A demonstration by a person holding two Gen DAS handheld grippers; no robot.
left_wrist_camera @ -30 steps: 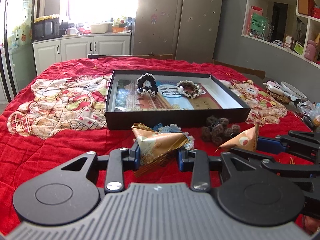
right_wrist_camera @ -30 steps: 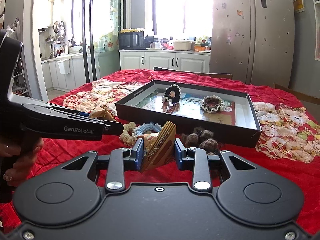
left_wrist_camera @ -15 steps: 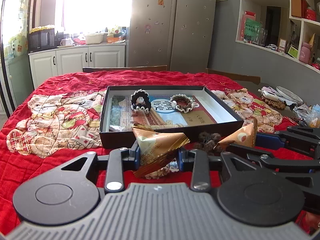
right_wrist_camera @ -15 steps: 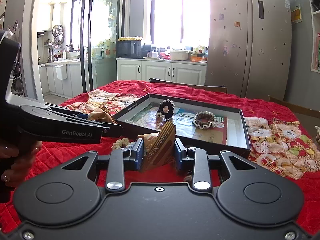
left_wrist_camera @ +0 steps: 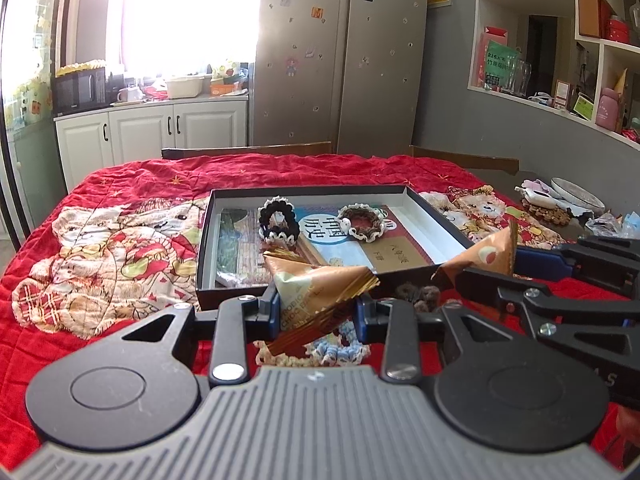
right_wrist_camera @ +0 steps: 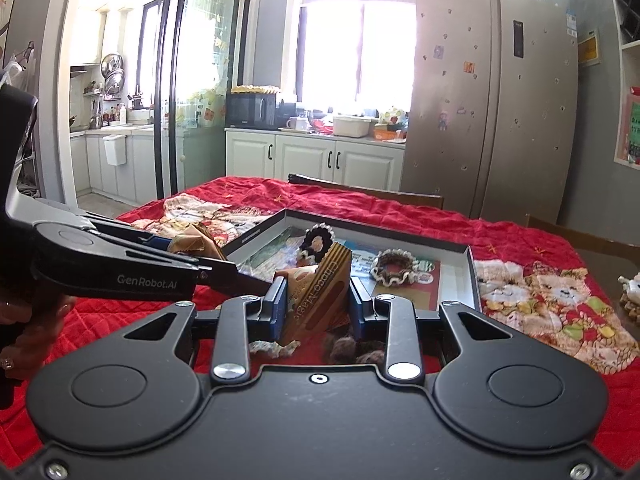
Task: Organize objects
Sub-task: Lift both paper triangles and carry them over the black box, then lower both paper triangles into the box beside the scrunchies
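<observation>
Kitchen-dining room. Grey walls. Bright window (right_wrist_camera: 356, 52) over white cabinets (right_wrist_camera: 316, 158); microwave (right_wrist_camera: 250, 110) on counter. Steel double-door fridge (left_wrist_camera: 340, 56). White wall shelves (left_wrist_camera: 560, 40) right. Sliding glass door (right_wrist_camera: 176, 88) left.

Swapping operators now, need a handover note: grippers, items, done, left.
Left gripper: jaws shut on a gold-edged triangular snack packet.
Right gripper: jaws shut on a brown "Choco Magic" triangular packet.
Black shallow cardboard box on the red quilt: black-and-white scrunchie and brown frilled scrunchie inside.
Left: both packets; pastel scrunchie and dark fuzzy scrunchie lie outside the box.
</observation>
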